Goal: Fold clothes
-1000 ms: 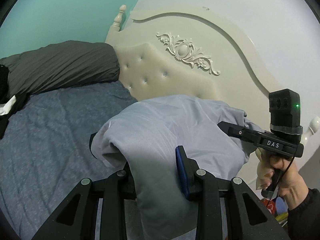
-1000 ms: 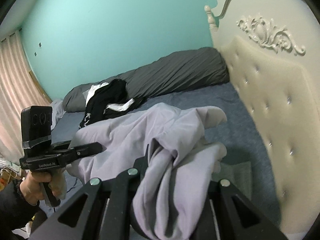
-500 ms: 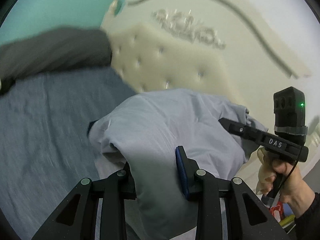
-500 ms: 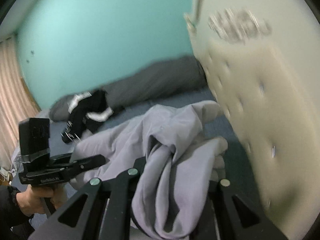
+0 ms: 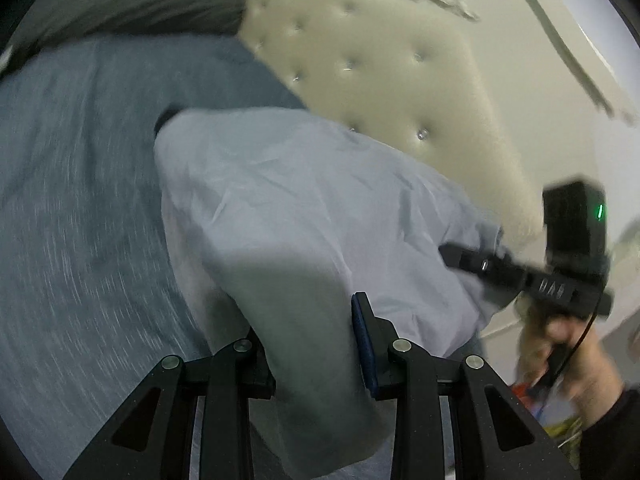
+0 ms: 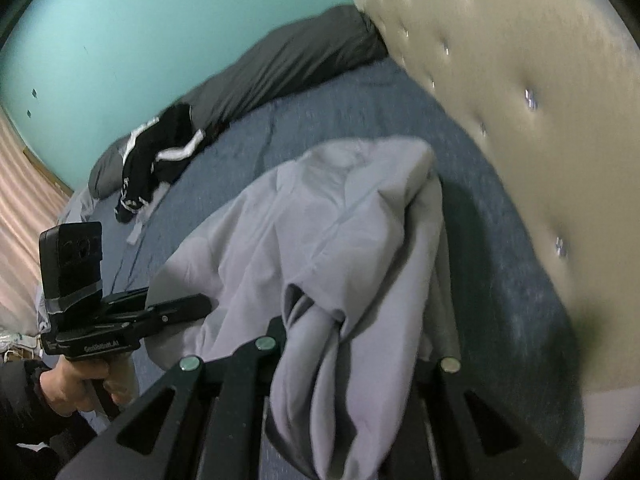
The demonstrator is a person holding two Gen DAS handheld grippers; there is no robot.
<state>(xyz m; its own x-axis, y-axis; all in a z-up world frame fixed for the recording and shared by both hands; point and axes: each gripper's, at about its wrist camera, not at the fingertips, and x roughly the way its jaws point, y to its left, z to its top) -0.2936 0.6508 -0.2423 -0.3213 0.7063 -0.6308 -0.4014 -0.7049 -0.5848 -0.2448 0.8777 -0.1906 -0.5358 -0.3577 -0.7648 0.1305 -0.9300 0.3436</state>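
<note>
Both hand-held grippers hold one pale grey garment [image 5: 304, 216] over the blue bed [image 5: 80, 208], close to the cream tufted headboard [image 5: 392, 80]. The left hand-held gripper [image 5: 308, 344] is clamped on a thick fold of it; the right hand-held gripper [image 6: 352, 344] is pinched almost shut on a bunched, twisted edge.

The likely trouble is that the twisted bunch in the right grip lands as a lump, so the cloth lies creased rather than flat. The loose far end may also fold under itself, or drape against the headboard, since it hangs so near.

The right wrist view alone shows the black-and-white clothes [image 6: 156, 160] heaped by the dark grey pillow [image 6: 280, 64], well apart from the grey garment, and the twist itself. The left wrist view alone shows the garment's broad smooth panel and the person's right hand [image 5: 568, 352] on its handle.
</note>
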